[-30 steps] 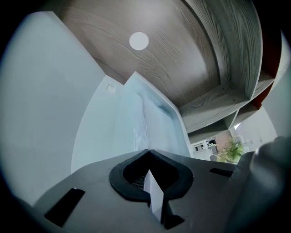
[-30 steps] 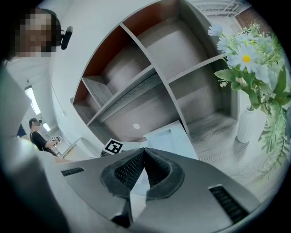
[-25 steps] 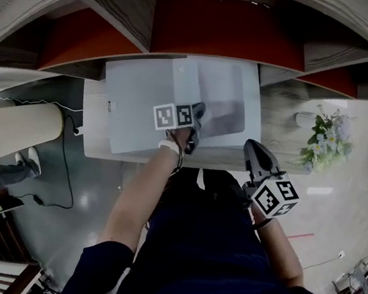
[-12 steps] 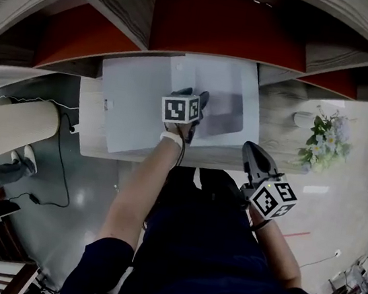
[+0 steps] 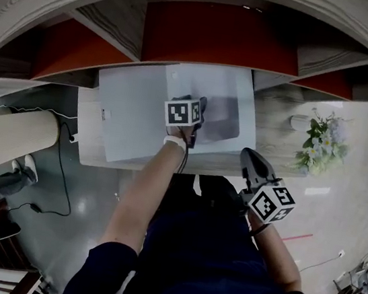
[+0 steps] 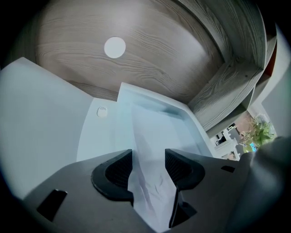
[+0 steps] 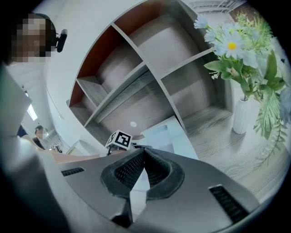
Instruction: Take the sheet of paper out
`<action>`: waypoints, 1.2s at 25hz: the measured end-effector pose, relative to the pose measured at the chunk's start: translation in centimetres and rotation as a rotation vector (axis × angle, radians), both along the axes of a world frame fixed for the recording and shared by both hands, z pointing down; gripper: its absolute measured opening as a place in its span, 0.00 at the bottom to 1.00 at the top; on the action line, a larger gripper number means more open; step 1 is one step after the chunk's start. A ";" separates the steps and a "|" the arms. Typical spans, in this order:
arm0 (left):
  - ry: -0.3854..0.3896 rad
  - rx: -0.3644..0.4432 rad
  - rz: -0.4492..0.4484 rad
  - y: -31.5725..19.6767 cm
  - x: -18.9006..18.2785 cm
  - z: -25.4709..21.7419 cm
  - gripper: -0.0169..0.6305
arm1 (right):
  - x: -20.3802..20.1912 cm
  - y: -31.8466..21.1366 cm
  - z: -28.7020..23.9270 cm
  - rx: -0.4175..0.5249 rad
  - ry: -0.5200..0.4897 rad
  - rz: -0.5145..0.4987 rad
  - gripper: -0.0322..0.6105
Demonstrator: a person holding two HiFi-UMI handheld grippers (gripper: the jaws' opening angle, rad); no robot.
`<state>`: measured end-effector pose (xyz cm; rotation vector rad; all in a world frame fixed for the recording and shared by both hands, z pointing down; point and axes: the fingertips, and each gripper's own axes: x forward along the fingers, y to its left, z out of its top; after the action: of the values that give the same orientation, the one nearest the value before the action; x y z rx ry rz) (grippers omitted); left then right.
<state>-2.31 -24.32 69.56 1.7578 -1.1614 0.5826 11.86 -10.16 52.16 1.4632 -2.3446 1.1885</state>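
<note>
Shelving (image 5: 220, 36) backs the counter (image 5: 280, 116); the printer (image 5: 132, 105) sits on it, against the shelves. Sheet of paper (image 6: 146, 136) lies in the printer's output tray, its near end running between the left gripper (image 6: 148, 159) jaws. Those jaws have just been opening and stand apart, pads off the sheet; judged a re-grip for a truer hold. Right gripper (image 7: 142, 159): jaws together, empty, parked off the counter edge, probably to stay clear

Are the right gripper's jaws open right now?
No, the right gripper has its jaws pressed together at the tips, with nothing between them.
</note>
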 end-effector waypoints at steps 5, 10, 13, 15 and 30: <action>0.135 -0.048 -0.057 0.0 0.6 -0.1 0.28 | 0.1 0.0 0.2 -0.005 -0.012 0.007 0.06; 0.337 -0.087 -0.151 -0.1 0.1 -0.3 0.06 | 0.4 0.2 0.6 -0.022 -0.027 0.015 0.06; 0.369 -0.077 -0.150 0.0 0.0 -0.5 0.05 | 0.5 0.2 0.8 -0.032 -0.037 0.019 0.06; 0.362 -0.064 -0.141 0.0 -0.1 -0.8 0.05 | 0.4 0.1 0.8 -0.033 -0.040 0.018 0.06; 0.371 -0.063 -0.107 0.2 -5.2 -2.2 0.05 | -0.8 -0.2 0.7 -0.036 -0.058 -0.003 0.06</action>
<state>-7.55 -24.08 67.32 1.6518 -0.9577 0.2130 11.02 -10.35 52.88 1.4318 -2.3483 1.2819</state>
